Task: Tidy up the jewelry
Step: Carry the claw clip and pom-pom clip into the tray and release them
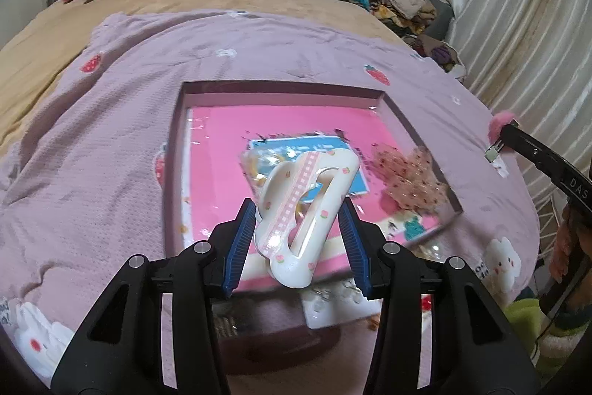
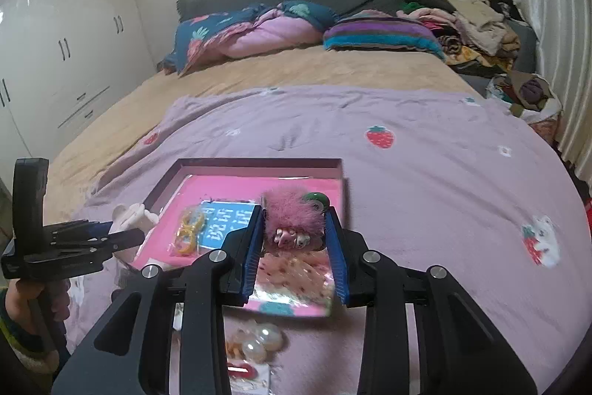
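Observation:
My left gripper (image 1: 298, 210) is shut on a white claw hair clip (image 1: 314, 180) with a pink checked stripe, held over the shallow box (image 1: 281, 87) with its pink lining. My right gripper (image 2: 294, 213) is shut on a fluffy pink hair clip (image 2: 290, 210), just above the box's (image 2: 259, 162) near right part. In the box lie a blue card (image 2: 225, 221), a packet of yellow rings (image 2: 188, 232) and a dotted tulle bow (image 2: 292, 276). The right wrist view shows the left gripper (image 2: 125, 228) at the box's left edge, and the left wrist view shows the right gripper (image 1: 497, 143) off to the right.
The box rests on a lilac strawberry blanket (image 2: 425, 180) spread over a bed. Pearly beads (image 2: 259, 339) and a red clip (image 2: 240, 367) lie on the blanket in front of the box. Pillows (image 2: 259, 28), a clothes pile (image 2: 477, 24), a white wardrobe (image 2: 63, 43) and a curtain (image 1: 518, 6) surround the bed.

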